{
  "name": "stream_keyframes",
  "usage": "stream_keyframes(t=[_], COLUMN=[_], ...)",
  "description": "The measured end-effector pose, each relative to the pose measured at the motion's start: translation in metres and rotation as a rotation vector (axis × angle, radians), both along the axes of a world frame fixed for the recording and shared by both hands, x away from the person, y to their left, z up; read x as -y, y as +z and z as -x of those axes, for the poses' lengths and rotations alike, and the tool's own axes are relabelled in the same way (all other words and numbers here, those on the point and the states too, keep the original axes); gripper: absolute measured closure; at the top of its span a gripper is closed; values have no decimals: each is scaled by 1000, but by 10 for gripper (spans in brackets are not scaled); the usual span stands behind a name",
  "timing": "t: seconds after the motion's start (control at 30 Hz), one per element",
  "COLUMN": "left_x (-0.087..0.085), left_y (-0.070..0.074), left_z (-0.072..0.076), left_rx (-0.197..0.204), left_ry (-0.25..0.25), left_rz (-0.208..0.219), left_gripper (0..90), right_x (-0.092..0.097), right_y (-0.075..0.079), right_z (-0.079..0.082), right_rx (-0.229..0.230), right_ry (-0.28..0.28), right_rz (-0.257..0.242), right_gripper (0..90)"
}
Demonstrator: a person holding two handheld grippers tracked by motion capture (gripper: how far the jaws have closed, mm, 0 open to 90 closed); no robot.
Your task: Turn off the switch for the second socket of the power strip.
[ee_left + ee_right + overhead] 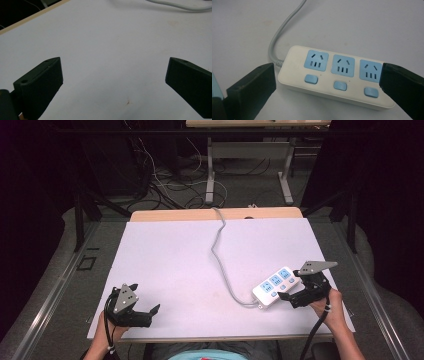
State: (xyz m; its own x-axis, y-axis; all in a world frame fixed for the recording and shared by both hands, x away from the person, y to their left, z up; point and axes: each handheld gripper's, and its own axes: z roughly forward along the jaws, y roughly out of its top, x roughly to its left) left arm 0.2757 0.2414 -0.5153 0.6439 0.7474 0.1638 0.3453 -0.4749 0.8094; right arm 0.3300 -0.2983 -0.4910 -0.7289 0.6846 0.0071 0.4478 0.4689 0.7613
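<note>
A white power strip (273, 286) with three blue sockets and three blue switches lies flat at the right of the white sheet (175, 265). Its grey cable (218, 251) snakes off to the table's far edge. My right gripper (291, 284) is open and straddles the strip lengthwise. In the right gripper view the power strip (337, 80) lies between the jaws of the right gripper (327, 75); the right jaw overlaps its end and the left jaw stands a little off the cable end. My left gripper (145, 297) is open over bare sheet at the near left, and nothing is between the left gripper (113, 72) jaws.
The white sheet covers a wooden table whose far edge (215, 214) shows. Beyond it are tangled floor cables (165, 185) and another desk's legs (210, 175). The strip's cable (180, 6) crosses the top of the left gripper view.
</note>
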Motion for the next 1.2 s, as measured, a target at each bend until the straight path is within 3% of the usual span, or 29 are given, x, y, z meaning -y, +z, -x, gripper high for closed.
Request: stream_keyframes(t=[0.47, 1.2], left_x=[0, 0], left_y=[0, -1], left_z=[-1, -1], left_rx=[1, -1], left_ry=[-3, -6], left_rz=[-4, -2], left_gripper=[13, 13], right_x=[2, 3], right_y=[-4, -10], right_z=[-17, -38], right_rx=[-32, -119], right_ry=[-18, -55], right_rz=[8, -2], right_gripper=[0, 0])
